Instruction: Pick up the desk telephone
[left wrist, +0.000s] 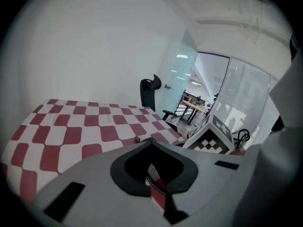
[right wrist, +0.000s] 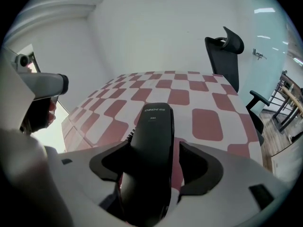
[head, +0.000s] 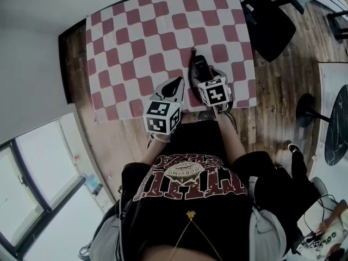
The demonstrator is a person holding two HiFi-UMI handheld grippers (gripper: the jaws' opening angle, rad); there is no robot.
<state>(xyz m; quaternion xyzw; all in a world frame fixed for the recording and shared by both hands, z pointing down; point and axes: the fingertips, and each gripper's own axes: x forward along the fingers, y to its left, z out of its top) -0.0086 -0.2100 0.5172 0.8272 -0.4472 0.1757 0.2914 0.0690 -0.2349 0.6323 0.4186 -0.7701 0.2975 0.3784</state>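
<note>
Your right tool [right wrist: 156,163] is released, jaws wide around the telephone handset [right wrist: 154,136] on the checkered bench [right wrist: 208,122]. Your left tool [left wrist: 154,176] is clenched and empty.

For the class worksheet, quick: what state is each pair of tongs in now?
Left tongs: closed, empty.
Right tongs: open, telephone handset between them, not gripped.

The right claw [head: 204,75] hides the near end of the desk telephone [head: 199,64].
</note>
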